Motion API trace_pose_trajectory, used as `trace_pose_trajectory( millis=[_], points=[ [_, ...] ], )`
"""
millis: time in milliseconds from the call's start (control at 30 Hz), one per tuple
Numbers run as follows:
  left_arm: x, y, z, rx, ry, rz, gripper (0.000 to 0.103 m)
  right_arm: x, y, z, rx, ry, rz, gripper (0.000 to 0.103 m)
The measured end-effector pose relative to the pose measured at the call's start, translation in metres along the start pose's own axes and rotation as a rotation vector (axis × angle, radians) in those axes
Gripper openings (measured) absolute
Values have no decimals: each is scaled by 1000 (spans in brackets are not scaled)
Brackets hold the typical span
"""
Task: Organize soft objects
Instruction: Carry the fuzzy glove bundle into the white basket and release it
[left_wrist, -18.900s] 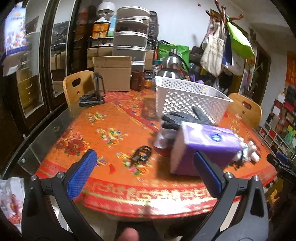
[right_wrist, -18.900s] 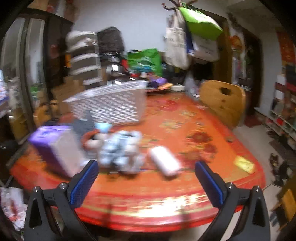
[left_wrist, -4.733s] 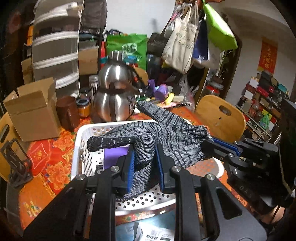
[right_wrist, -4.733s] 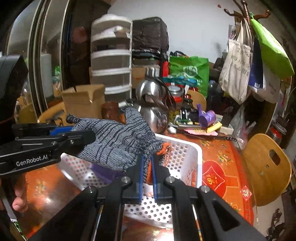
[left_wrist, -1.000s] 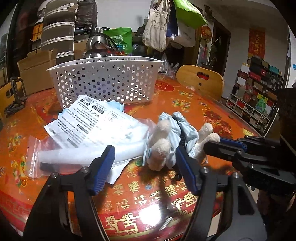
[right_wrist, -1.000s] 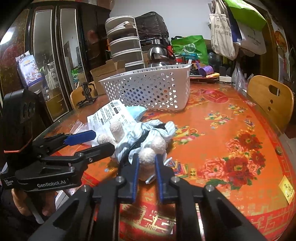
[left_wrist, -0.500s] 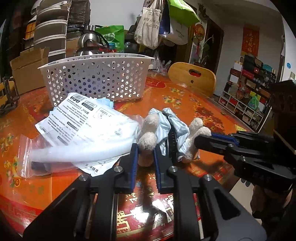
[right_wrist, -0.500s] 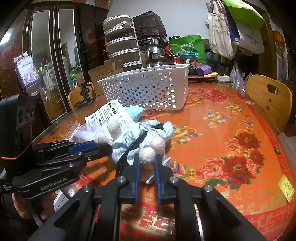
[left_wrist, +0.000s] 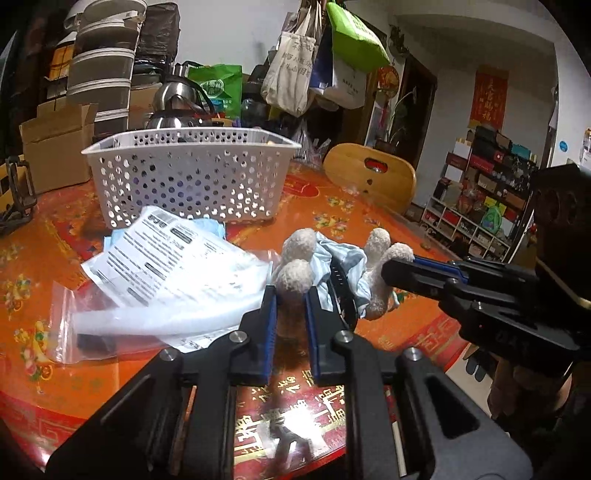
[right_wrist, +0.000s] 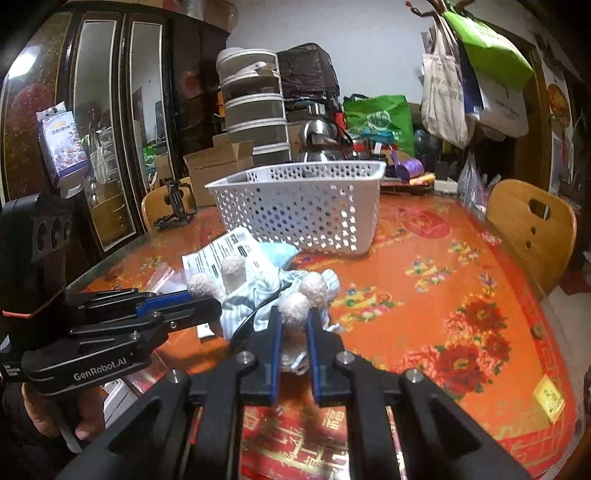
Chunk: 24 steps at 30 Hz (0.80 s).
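Shelves (left_wrist: 476, 218) in left wrist view only; wardrobe (right_wrist: 110, 129) in right.

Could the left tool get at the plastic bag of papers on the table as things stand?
Probably not yet: the left tool is shut on the soft toy, as is the right tool. The plastic bag lies uncovered just beside it.

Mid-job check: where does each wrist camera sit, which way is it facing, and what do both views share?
Left wrist: behind the left hand-held gripper, shut on the plush toy, facing the white basket; right hand-held gripper enters from the right.
Right wrist: behind the right hand-held gripper, same toy; a hand holds the left one.
Shared: toy, basket, red table.
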<state>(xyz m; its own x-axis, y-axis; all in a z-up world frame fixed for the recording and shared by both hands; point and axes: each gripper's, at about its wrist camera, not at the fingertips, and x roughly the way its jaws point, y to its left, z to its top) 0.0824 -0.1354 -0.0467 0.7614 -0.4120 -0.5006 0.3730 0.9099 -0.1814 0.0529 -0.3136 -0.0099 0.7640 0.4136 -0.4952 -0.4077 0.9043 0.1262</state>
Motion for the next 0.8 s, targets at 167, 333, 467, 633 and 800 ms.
trace_pose_trajectory(
  millis=[167,333,467,633,800],
  points=[
    [-18,8,11,-15,-39,-13,13,-4,10,15,-18,-21,3,10],
    [-34,26,29,-33,-78,-17,13,-6,23,38,-57,-46,9,10],
    [-42,44,53,-50,-101,-17,13,-2,37,66,-102,-68,16,10],
    [-52,70,99,-49,-139,-18,13,9,45,111,-139,-105,29,10],
    [-36,86,166,-26,-140,-4,13,35,35,173,-153,-138,10,10]
  ],
)
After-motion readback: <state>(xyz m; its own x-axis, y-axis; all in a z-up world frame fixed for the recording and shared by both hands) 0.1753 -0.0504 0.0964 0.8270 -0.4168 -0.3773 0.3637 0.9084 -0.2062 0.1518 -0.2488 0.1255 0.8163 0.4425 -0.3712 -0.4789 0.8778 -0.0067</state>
